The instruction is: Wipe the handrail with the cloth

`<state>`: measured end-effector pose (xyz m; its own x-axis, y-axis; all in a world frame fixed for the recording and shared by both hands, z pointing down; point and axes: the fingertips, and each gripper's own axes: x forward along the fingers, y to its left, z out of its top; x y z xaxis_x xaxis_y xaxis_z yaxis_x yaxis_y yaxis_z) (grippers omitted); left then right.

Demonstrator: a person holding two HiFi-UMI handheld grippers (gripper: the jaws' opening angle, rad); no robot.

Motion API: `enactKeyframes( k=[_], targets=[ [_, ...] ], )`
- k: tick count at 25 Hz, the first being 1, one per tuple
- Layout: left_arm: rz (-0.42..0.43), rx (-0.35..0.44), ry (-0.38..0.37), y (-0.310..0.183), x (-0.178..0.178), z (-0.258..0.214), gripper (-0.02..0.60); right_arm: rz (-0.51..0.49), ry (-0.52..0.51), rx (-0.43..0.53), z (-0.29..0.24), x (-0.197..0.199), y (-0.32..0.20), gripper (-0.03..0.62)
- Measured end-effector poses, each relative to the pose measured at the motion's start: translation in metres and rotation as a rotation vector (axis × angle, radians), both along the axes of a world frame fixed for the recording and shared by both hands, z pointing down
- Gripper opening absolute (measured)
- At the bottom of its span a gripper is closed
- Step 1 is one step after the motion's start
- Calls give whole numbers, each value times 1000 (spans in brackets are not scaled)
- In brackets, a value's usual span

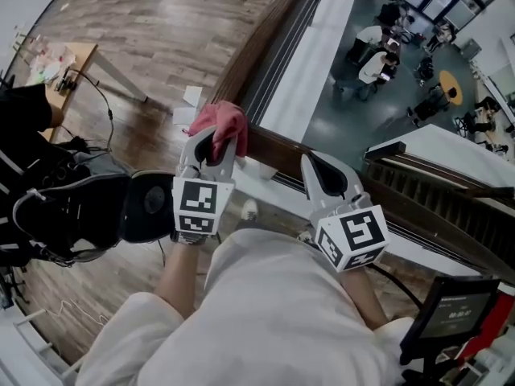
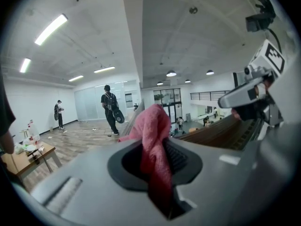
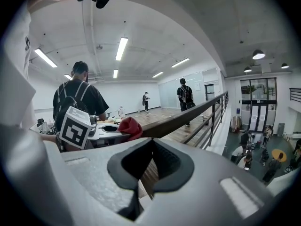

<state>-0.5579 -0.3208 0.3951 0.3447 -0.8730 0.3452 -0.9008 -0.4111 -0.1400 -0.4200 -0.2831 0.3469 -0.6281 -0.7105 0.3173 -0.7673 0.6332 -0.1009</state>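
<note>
Pink cloth point(image 1: 221, 123) is bunched on the corner of the wooden handrail point(image 1: 259, 51), clenched between the 2 jaws of the left gripper point(image 1: 211, 147). Further right along the handrail, we see the right gripper point(image 1: 320, 166) just over it, jaws seemingly drawn together with nothing between them.

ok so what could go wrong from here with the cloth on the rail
1. The cloth is pinched by one fold in the left gripper above the handrail; if it slips it could fall to the people seated below.
2. The right gripper is close by at the same rail, so a wipe toward it may bump it.
</note>
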Motion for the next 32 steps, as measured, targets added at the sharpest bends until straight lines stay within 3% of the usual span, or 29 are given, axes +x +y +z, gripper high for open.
enactKeyframes(
  k=[10, 17, 26, 32],
  targets=[
    [50, -7, 24, 14, 45, -2, 77, -15, 3, -6, 4, 16, 8, 2],
    [70, -16, 24, 22, 66, 2, 77, 40, -11, 3, 4, 41, 12, 2],
    [111, -15, 11, 40, 113, 5, 77, 162, -13, 2, 8, 109, 28, 2],
    [89, -27, 11, 52, 140, 6, 77, 248, -10, -16, 15, 177, 49, 2]
  ],
)
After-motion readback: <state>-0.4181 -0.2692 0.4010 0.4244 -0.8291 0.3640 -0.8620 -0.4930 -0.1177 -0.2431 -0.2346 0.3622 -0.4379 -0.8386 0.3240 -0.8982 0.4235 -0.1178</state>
